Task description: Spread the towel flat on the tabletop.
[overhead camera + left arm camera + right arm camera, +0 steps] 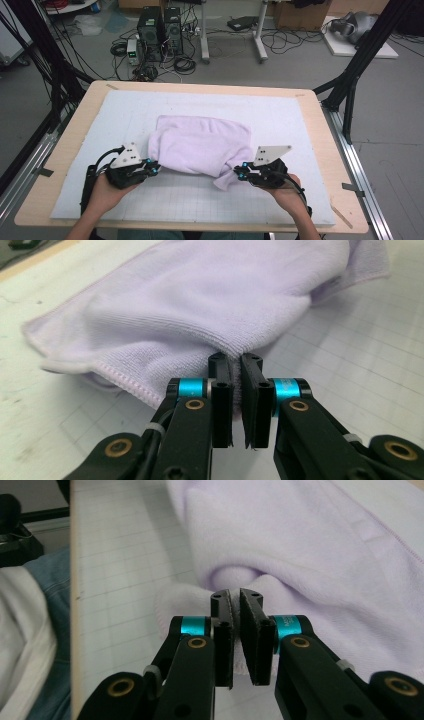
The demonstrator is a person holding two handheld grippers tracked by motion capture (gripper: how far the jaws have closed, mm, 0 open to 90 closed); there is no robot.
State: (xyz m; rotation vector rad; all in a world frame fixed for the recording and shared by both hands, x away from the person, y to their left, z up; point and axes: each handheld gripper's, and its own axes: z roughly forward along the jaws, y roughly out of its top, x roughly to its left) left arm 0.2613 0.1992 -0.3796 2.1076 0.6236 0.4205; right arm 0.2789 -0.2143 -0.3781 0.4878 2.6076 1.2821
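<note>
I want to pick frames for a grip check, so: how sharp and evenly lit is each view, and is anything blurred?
High view: soft, low detail, even light, no glare on the towel. Left gripper view: left gripper and pinched towel edge crisp, far cloth softer. Right gripper view: right gripper sharp, shadow in the fold just above it.

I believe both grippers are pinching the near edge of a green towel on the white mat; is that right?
Not quite: the towel is pale purple, not green, as the high view shows. The rest holds: the left gripper and the right gripper each pinch its near edge over the white mat.
</note>
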